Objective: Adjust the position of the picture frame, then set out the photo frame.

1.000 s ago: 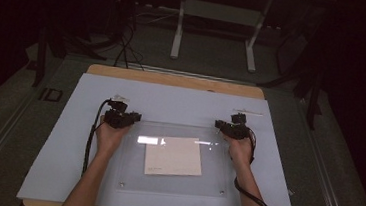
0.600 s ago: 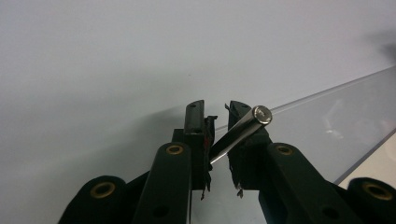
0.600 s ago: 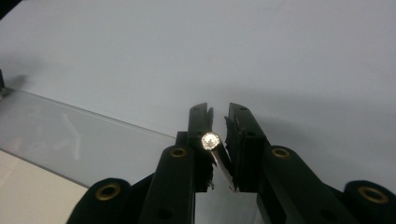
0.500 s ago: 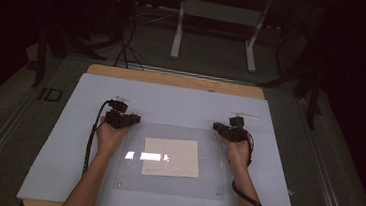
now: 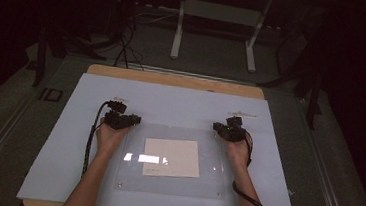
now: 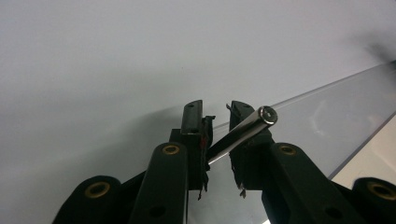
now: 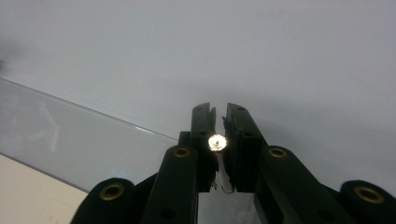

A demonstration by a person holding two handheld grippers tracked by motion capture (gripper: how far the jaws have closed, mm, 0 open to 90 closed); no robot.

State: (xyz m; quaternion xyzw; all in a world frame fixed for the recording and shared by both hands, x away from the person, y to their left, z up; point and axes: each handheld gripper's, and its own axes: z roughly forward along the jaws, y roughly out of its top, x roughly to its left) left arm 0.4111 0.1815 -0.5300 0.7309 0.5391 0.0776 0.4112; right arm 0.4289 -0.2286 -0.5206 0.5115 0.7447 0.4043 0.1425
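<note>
left gripper (image 5: 119, 120): jaws pinching a metal pin (image 6: 243, 130) at clear panel's (image 5: 171, 185) far-left corner | right gripper (image 5: 229, 131): pinching standoff (image 7: 217, 142), far-right corner | risk: tilted pin slips, panel shifts on counter (image 5: 65, 163)

- the clear acrylic sheet (image 5: 174, 182) with the cream paper rectangle (image 5: 171, 157) under it lies a little lower and further left on the desk than a second ago.
- the left gripper (image 6: 217, 122) has just been opening its fingers, a polished metal pin (image 6: 243, 130) between them.
- the right gripper (image 7: 219, 122) has just been closing its fingers around a shiny metal pin (image 7: 217, 142).
</note>
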